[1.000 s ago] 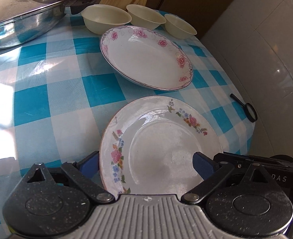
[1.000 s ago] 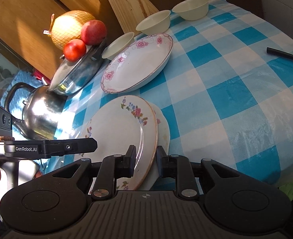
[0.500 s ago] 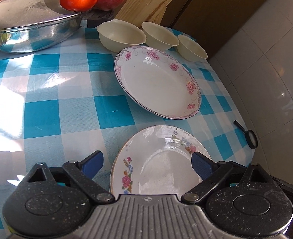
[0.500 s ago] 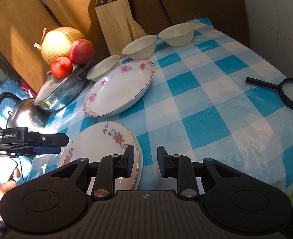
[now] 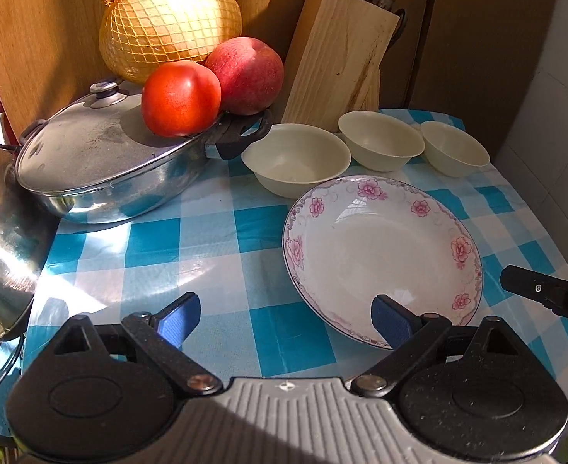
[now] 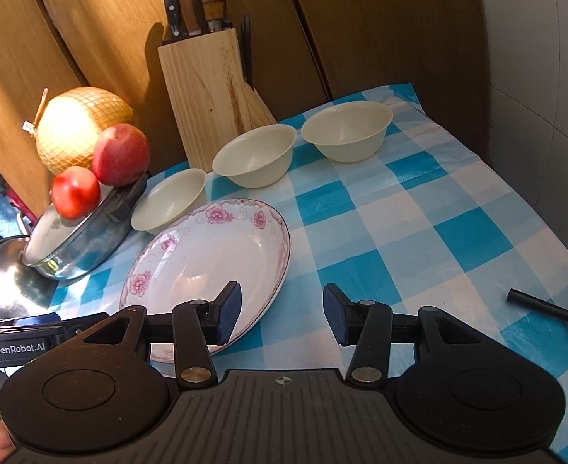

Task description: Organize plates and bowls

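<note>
Both grippers are wide open and empty. The flowered plate lies flat mid-table, ahead of the three bowls; its near rim sits between the right gripper and left gripper.

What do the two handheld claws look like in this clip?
Both are black plastic: left claw and right claw have blue rectangular pads, silver pivot rivets, round speckled discs and a ribbed centre plate, grey on the left. White "GenRobot.AI" lettering marks the left one's side.
</note>
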### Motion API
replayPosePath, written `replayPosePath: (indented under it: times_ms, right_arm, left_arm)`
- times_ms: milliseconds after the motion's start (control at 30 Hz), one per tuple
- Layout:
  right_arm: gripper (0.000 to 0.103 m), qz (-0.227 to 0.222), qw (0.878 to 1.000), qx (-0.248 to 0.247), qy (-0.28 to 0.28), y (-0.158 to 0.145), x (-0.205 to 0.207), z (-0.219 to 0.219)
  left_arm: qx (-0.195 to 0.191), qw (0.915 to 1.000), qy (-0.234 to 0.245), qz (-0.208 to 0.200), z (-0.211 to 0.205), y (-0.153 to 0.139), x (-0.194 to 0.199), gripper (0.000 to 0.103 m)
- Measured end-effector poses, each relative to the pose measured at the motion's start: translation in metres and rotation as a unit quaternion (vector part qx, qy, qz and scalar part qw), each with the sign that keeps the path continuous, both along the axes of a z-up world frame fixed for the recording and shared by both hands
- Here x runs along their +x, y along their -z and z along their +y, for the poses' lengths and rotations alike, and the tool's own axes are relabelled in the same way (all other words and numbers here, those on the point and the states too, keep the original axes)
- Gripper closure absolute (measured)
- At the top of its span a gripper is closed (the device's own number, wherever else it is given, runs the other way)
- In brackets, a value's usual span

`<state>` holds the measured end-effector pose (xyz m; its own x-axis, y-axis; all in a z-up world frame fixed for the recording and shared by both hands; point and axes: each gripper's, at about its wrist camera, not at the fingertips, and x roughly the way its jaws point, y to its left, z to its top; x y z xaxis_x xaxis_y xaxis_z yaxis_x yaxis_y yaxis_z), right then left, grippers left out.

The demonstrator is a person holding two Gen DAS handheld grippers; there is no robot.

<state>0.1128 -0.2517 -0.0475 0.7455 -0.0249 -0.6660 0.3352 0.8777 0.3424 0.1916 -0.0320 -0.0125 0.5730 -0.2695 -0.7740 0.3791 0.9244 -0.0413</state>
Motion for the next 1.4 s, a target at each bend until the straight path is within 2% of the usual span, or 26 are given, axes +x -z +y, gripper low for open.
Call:
replayPosePath:
  times_ms: [267,533,833,1400]
  right_arm:
    - [0.047,0.009,1.000,-0.008,-0.008,0.008,0.035,-0.005]
    - [0.046,0.014,1.000,-0.010,-0.015,0.014,0.044,-0.007]
    - [0.045,0.019,0.999,-0.022,-0.017,0.017,0.055,-0.006]
    - [0.045,0.031,0.999,-0.015,-0.018,0.024,0.058,-0.007]
  left_arm:
    - [0.053,0.9978,-0.008,-0.039,-0.034,0.011,0.016,0.012]
    - [0.055,0.9974,-0.018,-0.043,-0.043,0.017,0.030,0.012]
    - [0.074,0.9964,-0.003,-0.041,-0.047,0.028,0.036,0.012]
    - [0.071,0.9967,0.016,-0.035,-0.050,0.029,0.036,0.012]
